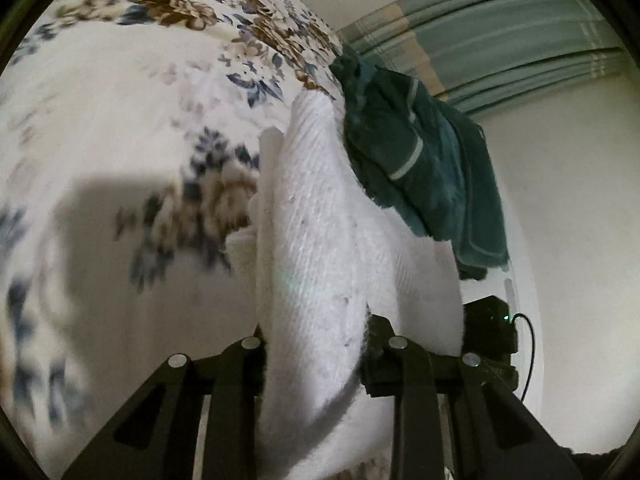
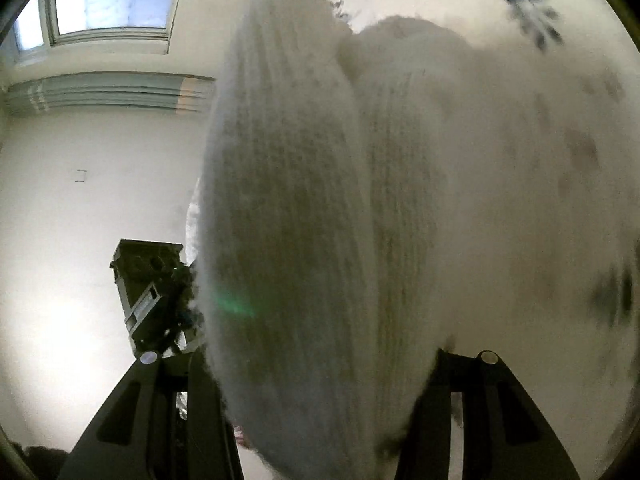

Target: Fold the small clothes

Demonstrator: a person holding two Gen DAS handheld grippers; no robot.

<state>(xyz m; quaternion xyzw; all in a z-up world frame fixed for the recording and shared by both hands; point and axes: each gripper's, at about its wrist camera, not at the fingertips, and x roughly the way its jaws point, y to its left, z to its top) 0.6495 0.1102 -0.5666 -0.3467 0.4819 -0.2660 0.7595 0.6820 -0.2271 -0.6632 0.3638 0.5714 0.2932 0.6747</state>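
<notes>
We are seeing the towel lying between the left gripper's fingers, on the bedsheet, the second cloth sitting behind it to the right.

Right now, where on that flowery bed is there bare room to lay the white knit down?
The floral bedspread lies bare left of the white knit garment, up to its flowered far edge. Crowded on the right: the dark green clothes sit against the knit there. The right wrist view is mostly filled by the knit.

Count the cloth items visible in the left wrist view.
2. A white towel is clamped in the left hand-held gripper; a green towel lies behind it on the floral bed. More may be hidden.
</notes>
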